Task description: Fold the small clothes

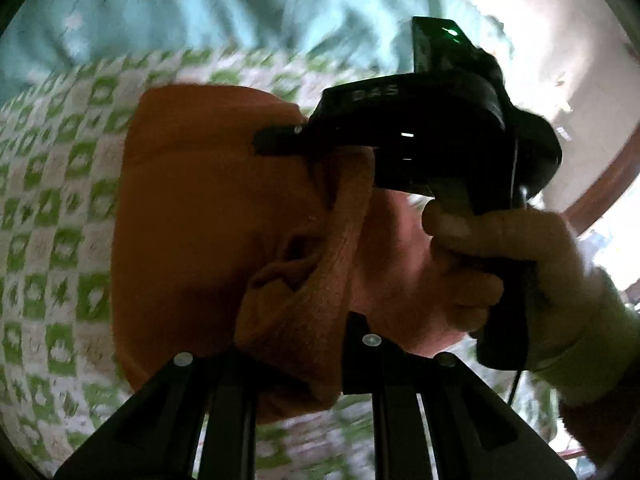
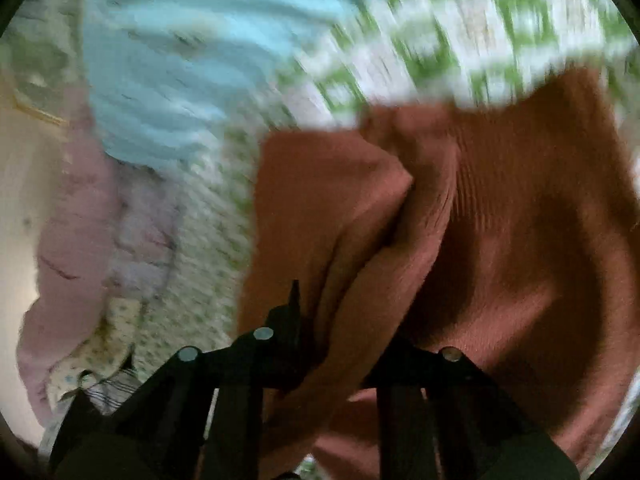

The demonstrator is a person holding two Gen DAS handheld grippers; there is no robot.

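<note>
An orange knit garment point(image 1: 208, 216) hangs above a green-and-white patterned bedspread point(image 1: 52, 208). My left gripper point(image 1: 304, 364) is shut on a bunched fold of the garment at its lower edge. The right gripper point(image 1: 280, 142) shows in the left wrist view, held by a hand point(image 1: 500, 264), and clamps the garment's upper edge. In the right wrist view the right gripper point(image 2: 344, 344) is shut on a fold of the same ribbed orange garment point(image 2: 500, 220), which fills the right half. Both views are motion-blurred.
A light blue cloth point(image 1: 208, 12) lies on the bed behind the garment; it also shows in the right wrist view point(image 2: 168, 80). Pink cloth point(image 2: 68, 240) and a small floral piece point(image 2: 108, 344) lie at the left. A pale wall point(image 1: 560, 60) stands at the right.
</note>
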